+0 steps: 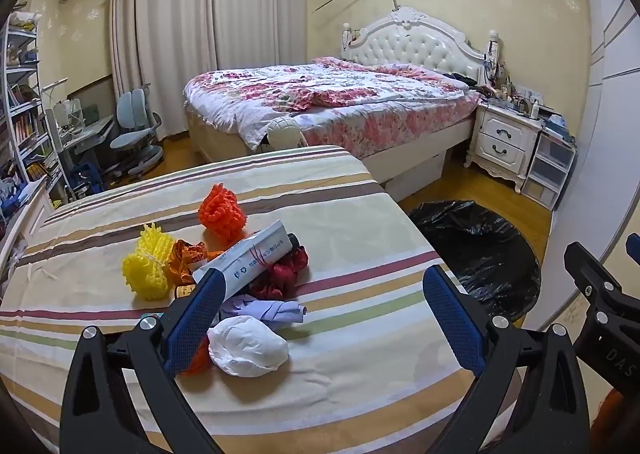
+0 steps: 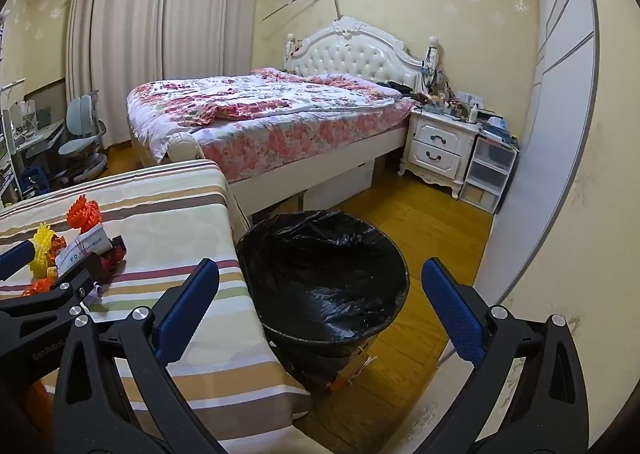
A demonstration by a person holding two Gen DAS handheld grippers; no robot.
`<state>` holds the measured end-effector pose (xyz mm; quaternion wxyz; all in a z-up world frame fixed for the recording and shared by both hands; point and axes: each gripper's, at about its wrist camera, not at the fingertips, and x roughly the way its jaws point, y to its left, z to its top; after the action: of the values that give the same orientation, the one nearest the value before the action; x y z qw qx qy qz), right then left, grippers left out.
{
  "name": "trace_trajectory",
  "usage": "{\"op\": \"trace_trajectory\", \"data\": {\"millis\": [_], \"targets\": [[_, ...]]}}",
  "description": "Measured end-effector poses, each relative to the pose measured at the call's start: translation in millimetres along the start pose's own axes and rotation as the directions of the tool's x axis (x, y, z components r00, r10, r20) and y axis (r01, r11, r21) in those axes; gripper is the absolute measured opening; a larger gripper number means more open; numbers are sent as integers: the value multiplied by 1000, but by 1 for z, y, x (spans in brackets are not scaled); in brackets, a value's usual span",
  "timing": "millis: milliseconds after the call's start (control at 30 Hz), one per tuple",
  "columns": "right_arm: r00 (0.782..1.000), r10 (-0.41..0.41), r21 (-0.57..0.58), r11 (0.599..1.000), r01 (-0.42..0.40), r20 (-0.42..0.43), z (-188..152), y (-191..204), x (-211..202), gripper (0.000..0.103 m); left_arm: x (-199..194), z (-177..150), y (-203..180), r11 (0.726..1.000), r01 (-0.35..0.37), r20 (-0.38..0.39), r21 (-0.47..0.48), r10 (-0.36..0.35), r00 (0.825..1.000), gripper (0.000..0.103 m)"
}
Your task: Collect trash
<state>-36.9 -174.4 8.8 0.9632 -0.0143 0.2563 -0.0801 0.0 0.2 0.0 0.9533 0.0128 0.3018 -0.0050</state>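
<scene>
Your left tongs (image 1: 320, 318) hanging apart over trash pile (image 1: 244, 282) on striped counter (image 1: 352, 221); your right tongs (image 2: 320, 314) gaping apart above black-lined bin (image 2: 324, 274).

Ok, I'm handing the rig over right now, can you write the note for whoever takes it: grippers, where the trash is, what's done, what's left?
Left gripper: open, empty, over the striped table, the white crumpled wad lying between its fingers.
Right gripper: open, empty, aimed at the black-lined bin on the floor just beside the table.
Trash, all on the table in one cluster: yellow foam net, orange foam net, white carton, red wrapper, lilac scrap, white wad.
Done: nothing visible in the bin.
Left: pick up every piece and drop it in; the wad is nearest.
</scene>
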Motion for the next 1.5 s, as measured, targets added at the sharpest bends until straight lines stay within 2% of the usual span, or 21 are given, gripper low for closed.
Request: {"op": "trace_trajectory", "data": {"millis": [1500], "targets": [[1000, 2, 5, 1000, -2, -16, -5, -1, 3, 99, -2, -1, -6, 1000, 2, -5, 8, -2, 1000, 96]]}}
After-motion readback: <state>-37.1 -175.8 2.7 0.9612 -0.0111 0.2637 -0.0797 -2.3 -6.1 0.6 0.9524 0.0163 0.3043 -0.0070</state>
